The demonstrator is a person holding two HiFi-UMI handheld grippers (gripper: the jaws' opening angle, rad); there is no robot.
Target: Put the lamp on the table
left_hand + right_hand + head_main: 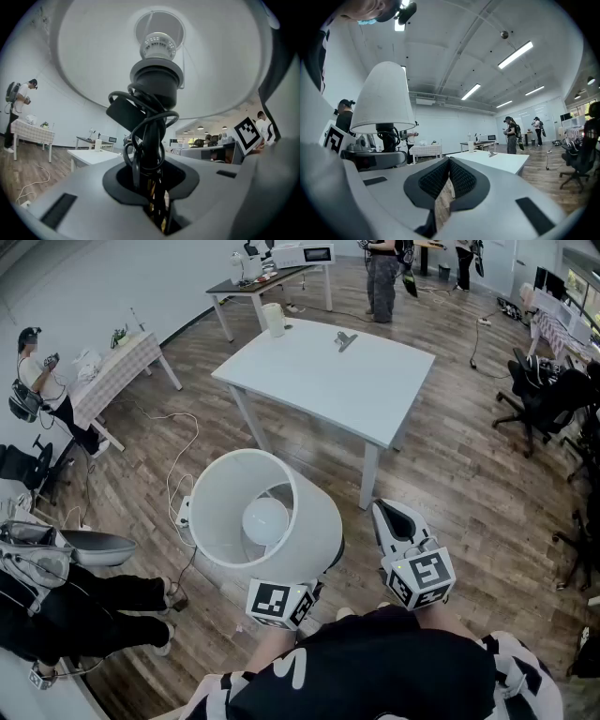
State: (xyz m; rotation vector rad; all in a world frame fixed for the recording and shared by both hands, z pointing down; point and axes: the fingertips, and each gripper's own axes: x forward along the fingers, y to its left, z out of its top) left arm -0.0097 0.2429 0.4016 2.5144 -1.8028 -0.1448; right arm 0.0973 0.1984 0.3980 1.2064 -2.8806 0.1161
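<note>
The lamp [265, 518] has a white shade, and I see its bulb from above in the head view. It stands upright over the wooden floor, short of the white table [309, 381]. My left gripper [298, 585] is under the shade, shut on the lamp's dark stem [151, 154], which has a black cord wound round it. The shade's inside [93, 56] fills the left gripper view. To the right, my right gripper [397, 519] is shut and empty; its pads [459, 180] meet. From the right gripper view the lamp [384, 98] shows at the left.
On the table stand a white cylinder [273, 319] and a small grey object [345, 340]. A seated person [66, 601] is close on my left. White cables [178, 484] lie on the floor. Office chairs [539, 395] stand at the right, more tables and people farther back.
</note>
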